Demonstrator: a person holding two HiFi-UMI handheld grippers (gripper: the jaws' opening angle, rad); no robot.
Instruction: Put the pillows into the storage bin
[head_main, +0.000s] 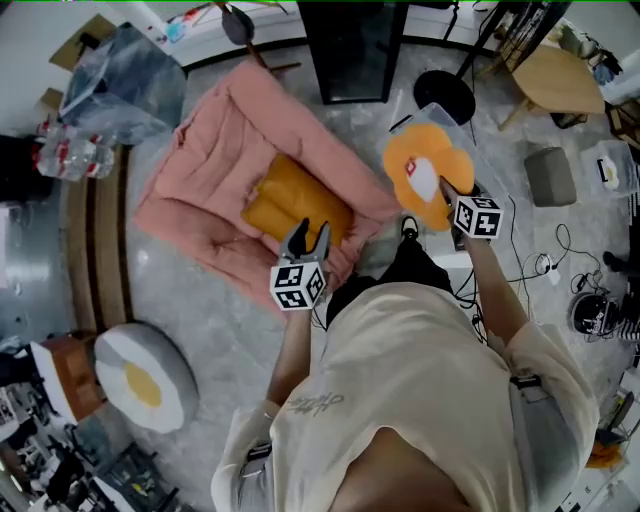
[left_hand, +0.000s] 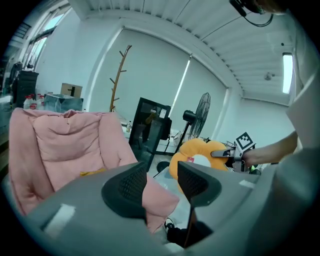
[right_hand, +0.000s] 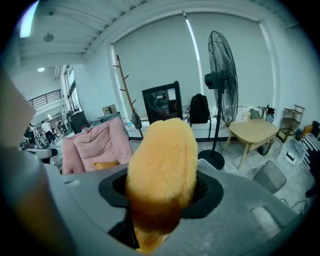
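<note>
head view steeply down from above; gripper views low, level, near own jaws; all three share pink lounger (head_main: 200, 170).

Soft, even white light fills the room. The head view is bright, with only faint shadows on the pale floor (head_main: 170, 300), and its edges bend outward, most at 9 and 3 o'clock. Both gripper views are fisheye circles with black corners and bowed walls. In the left gripper view a ceiling strip lamp (left_hand: 287, 72) glares at 2 o'clock and the blinded window wall (left_hand: 150, 75) glows evenly. In the right gripper view another lamp (right_hand: 27, 20) flares at 10 o'clock. The orange pillow (right_hand: 160, 170), close to the lens, is blurred, with its underside in shadow.
</note>
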